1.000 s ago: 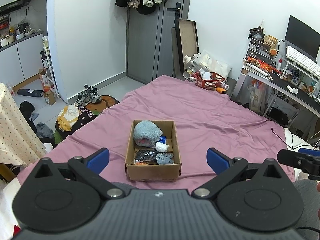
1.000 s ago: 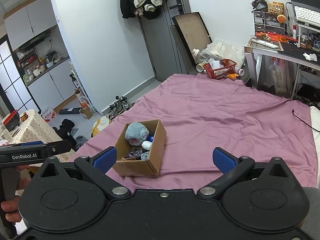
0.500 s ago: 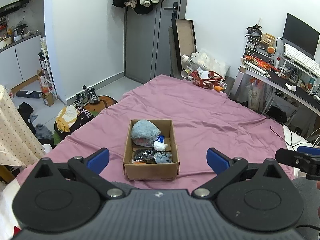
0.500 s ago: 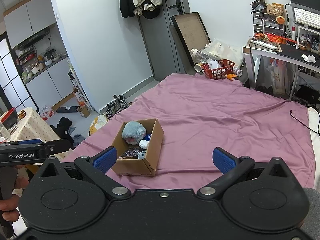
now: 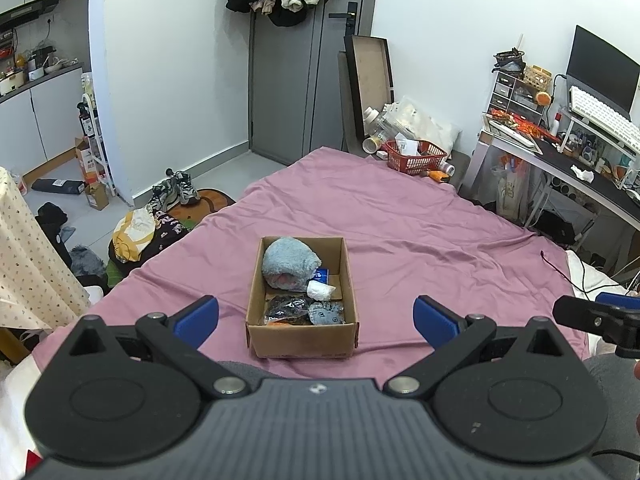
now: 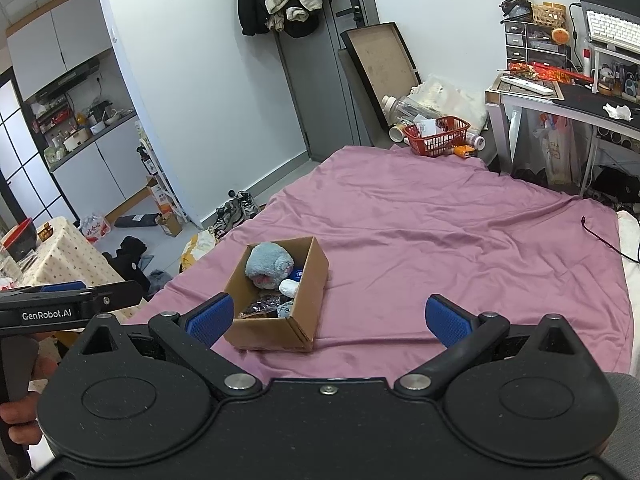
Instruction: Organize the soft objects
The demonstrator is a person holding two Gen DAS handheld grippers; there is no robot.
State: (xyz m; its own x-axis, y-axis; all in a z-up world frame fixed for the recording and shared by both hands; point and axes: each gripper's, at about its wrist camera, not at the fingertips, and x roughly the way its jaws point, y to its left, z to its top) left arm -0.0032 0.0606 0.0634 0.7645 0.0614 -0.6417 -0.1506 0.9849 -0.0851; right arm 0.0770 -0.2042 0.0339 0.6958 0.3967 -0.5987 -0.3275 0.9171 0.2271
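An open cardboard box [image 5: 301,340] [image 6: 308,280] sits on the purple bedspread [image 5: 420,236] [image 6: 440,232] near the bed's front edge. Inside lie a fluffy light-blue plush [image 5: 289,262] [image 6: 269,265], a small white roll [image 5: 320,290] [image 6: 289,287], a dark bundle [image 5: 286,309] and a grey-blue cloth piece [image 5: 326,314]. My left gripper [image 5: 316,314] hangs open just short of the box, nothing between its blue pads. My right gripper [image 6: 328,318] is open too, to the right of the box and empty.
A red basket [image 5: 416,156] [image 6: 438,135] stands beyond the bed's far edge. A desk with clutter [image 5: 560,152] lines the right side. Shoes and clothes [image 5: 160,208] lie on the floor left of the bed. A hand [image 6: 20,420] grips the left tool's handle.
Both views have drawn back and up a little, so the box looks slightly smaller and farther. Both grippers have stayed open and empty.
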